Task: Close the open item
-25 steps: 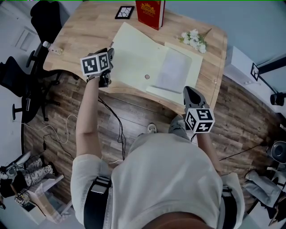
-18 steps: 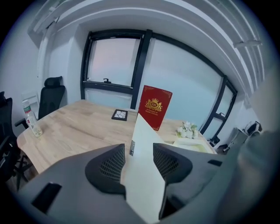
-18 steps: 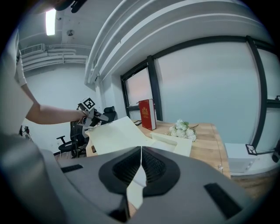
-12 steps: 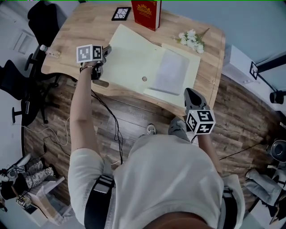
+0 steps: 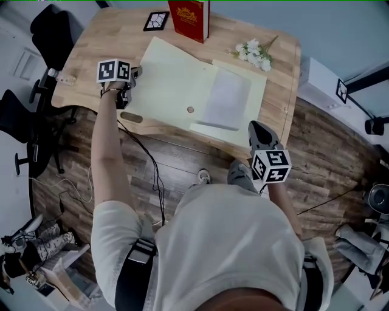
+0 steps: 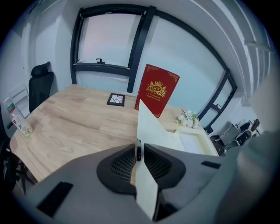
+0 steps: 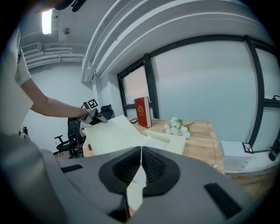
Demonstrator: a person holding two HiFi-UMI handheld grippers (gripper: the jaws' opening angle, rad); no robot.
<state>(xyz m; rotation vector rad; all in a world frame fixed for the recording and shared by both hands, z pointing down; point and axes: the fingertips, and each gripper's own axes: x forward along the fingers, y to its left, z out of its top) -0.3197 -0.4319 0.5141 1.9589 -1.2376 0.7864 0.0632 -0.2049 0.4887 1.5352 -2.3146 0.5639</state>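
Observation:
A pale yellow flat box lies open on the wooden table [image 5: 85, 54], its wide lid [image 5: 170, 79] spread to the left and its shallow base [image 5: 228, 100] holding a white sheet. My left gripper [image 5: 130, 78] is at the lid's left edge. Its jaws are closing with the thin lid edge [image 6: 151, 127] between them [image 6: 140, 151], and the pads press on it. In the right gripper view the lid [image 7: 109, 131] slopes up toward that gripper. My right gripper [image 5: 256, 129] sits at the base's near right corner, shut on its thin front edge [image 7: 141, 153].
A red book [image 5: 189, 18] stands at the table's far edge beside a black framed tile [image 5: 156, 20]. White flowers [image 5: 252, 53] lie at the far right. An office chair [image 5: 48, 30] is left of the table, and a white cabinet [image 5: 316, 85] is to its right.
My left gripper has moved from the lid's near left corner further along its left edge and now has that edge between its jaws. The right gripper has stayed put.

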